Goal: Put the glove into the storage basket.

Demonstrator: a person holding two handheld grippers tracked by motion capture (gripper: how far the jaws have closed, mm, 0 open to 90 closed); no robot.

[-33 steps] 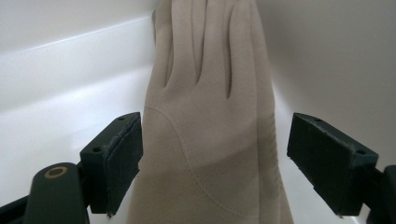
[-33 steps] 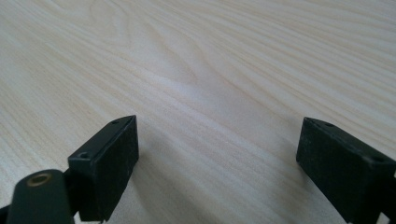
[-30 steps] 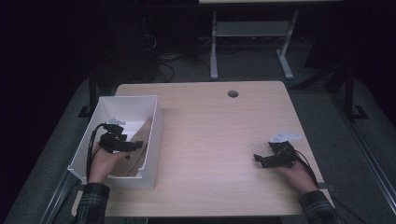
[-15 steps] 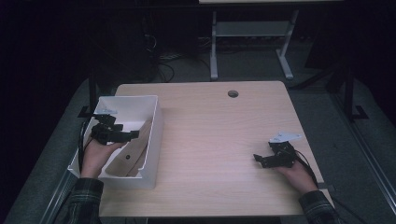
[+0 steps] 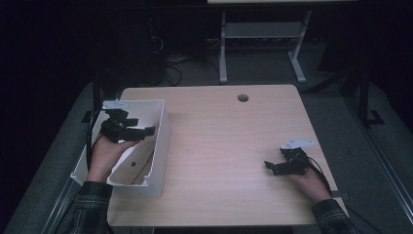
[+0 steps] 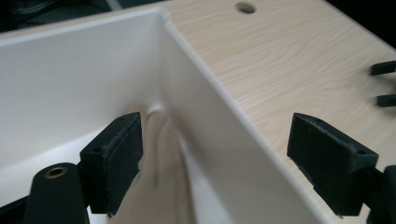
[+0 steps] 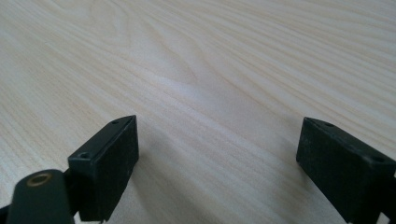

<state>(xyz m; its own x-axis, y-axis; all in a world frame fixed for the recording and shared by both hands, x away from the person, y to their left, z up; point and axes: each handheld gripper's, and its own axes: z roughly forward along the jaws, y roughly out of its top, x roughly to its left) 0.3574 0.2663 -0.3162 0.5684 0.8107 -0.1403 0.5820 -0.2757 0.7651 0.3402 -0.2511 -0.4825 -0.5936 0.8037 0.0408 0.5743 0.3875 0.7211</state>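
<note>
A white bin (image 5: 160,146) stands on the left part of the wooden table (image 5: 234,141). My left gripper (image 5: 146,130) hovers over the bin's right wall, held by a hand that reaches in from the near side. In the left gripper view the left gripper (image 6: 215,140) is open and straddles the bin wall (image 6: 201,121), one jaw inside and one outside over the table; nothing is gripped. My right gripper (image 5: 269,166) rests low at the table's near right, open. In the right gripper view the right gripper (image 7: 217,140) has bare tabletop (image 7: 210,70) between its jaws.
A tan flat piece (image 5: 134,163) with a small dark spot lies in the near part of the bin. A round cable hole (image 5: 242,98) sits near the table's far edge. Beyond the table stand a white frame's legs (image 5: 223,53) and floor cables (image 5: 170,63).
The left gripper has risen from the near part of the bin and moved farther, its jaws now across the bin's right wall. The right gripper has stayed put.
</note>
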